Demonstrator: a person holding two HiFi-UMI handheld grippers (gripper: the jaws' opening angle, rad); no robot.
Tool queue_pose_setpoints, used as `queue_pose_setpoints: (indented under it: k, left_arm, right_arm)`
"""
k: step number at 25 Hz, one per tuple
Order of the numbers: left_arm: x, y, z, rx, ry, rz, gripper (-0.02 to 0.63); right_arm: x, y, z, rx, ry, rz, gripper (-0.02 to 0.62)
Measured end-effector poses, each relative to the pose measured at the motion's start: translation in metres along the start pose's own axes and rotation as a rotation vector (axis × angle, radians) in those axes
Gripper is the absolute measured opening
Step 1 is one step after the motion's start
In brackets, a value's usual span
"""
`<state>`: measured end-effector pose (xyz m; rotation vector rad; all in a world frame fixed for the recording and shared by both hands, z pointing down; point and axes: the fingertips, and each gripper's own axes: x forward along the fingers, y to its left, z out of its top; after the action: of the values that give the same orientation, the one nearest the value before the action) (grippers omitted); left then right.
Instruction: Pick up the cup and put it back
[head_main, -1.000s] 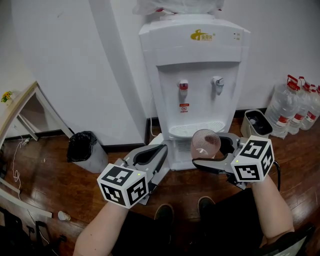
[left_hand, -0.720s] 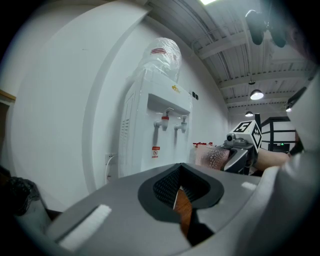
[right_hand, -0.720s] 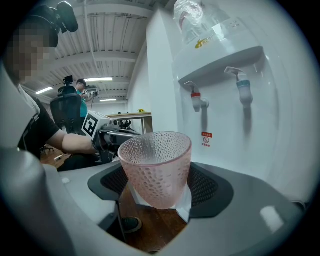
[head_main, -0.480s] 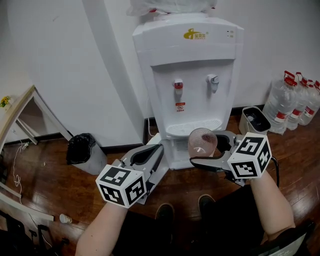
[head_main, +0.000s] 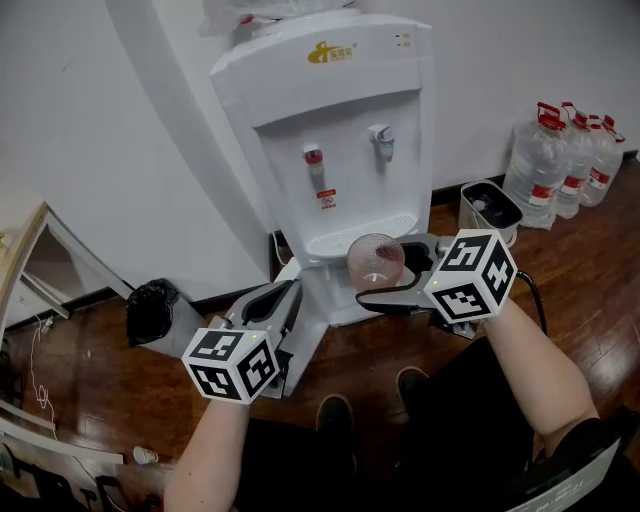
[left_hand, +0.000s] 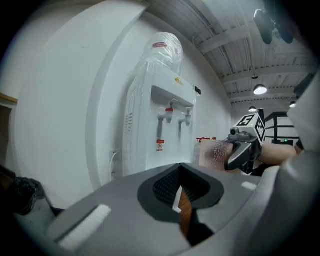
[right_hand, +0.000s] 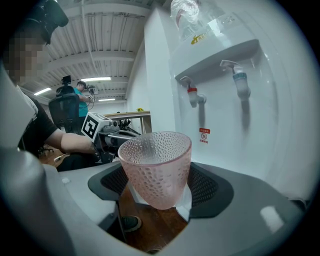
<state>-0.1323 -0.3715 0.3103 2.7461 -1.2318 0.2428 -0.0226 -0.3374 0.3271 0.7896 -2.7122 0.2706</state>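
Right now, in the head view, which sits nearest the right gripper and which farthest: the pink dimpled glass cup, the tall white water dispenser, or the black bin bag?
1. Pink dimpled glass cup: held between the fingers of the right gripper.
2. Tall white water dispenser: just behind the cup.
3. Black bin bag: far off to the left, by the wall.

I see the cup (right_hand: 156, 167) as pale pink glass, dimpled all over. The left gripper (head_main: 287, 297) and right gripper (head_main: 385, 272) are grey with black ribbed pads, their cubes patterned in black-and-white squares. The water dispenser (head_main: 330, 150) is white, with one red tap and one bluish. The floor (head_main: 100, 370) is dark reddish-brown wood.
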Motion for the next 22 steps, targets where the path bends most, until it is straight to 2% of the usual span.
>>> queue_pose_setpoints:
  k: [8,11,13,15,19,22]
  left_arm:
    - [0.004,-0.009,-0.018,0.06,0.049,-0.01,0.205]
    - [0.006,-0.018,-0.021,0.083,0.041,-0.039,0.176]
    - [0.008,-0.025,-0.024,0.094,0.047,-0.07,0.108]
    - [0.011,-0.029,-0.028,0.109,0.063,-0.099,0.08]
    - [0.016,-0.023,-0.035,0.12,0.074,-0.103,0.075]
    - [0.021,-0.017,-0.036,0.094,0.051,-0.109,0.075]
  right_arm:
    - [0.007,0.003,-0.01,-0.056,0.032,0.057,0.371]
    - [0.011,0.003,-0.009,-0.071,0.044,0.08,0.371]
    - [0.013,0.003,-0.006,-0.071,0.039,0.099,0.371]
    - [0.018,0.002,-0.001,-0.062,0.031,0.119,0.371]
    - [0.03,0.007,0.004,-0.103,0.033,0.16,0.371]
    - [0.038,0.003,-0.013,-0.14,0.057,0.181,0.371]
